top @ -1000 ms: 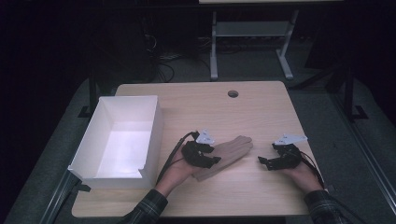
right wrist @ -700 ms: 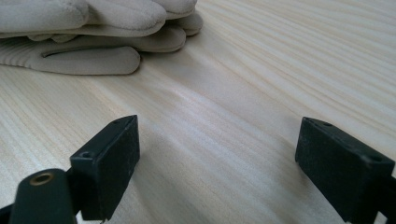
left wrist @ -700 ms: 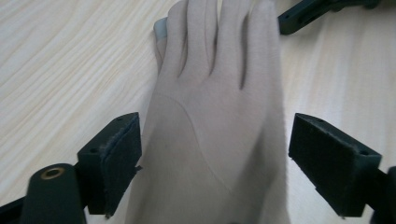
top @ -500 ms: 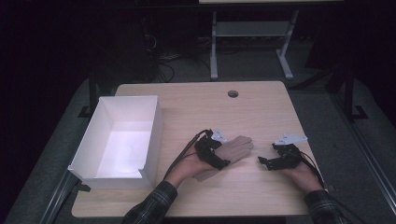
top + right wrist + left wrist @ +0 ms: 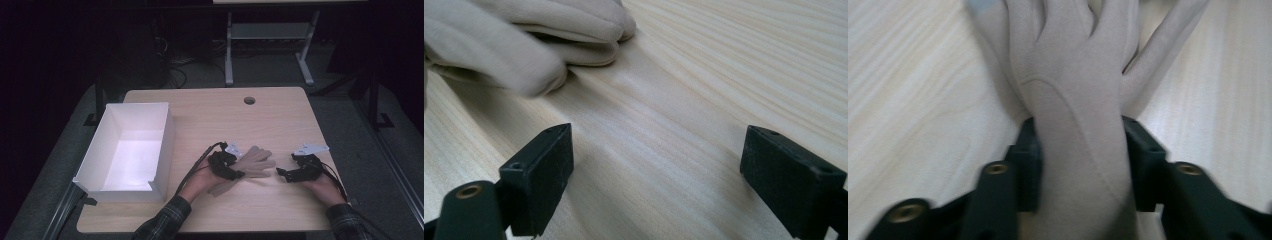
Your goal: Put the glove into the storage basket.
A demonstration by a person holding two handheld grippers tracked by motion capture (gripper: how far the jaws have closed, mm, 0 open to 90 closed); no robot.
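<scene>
No readable text, labels, brands, numbers or signs, plain beige glove [image 5: 1073,100], plain wooden table [image 5: 225,120], plain white box [image 5: 165,135], unmarked black grippers

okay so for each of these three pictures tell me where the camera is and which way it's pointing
High view: sits above the person's side, looking forward and down on the table, white box and glove; both forearms and hands show.
Left gripper view: rides the left gripper, looking along its jaws, which press the glove's cuff from both sides.
Right gripper view: rides the right gripper, looking low across the table; its jaws stand apart, nothing between.
Shared: the right gripper view and the high view both show the glove's fingers.
</scene>
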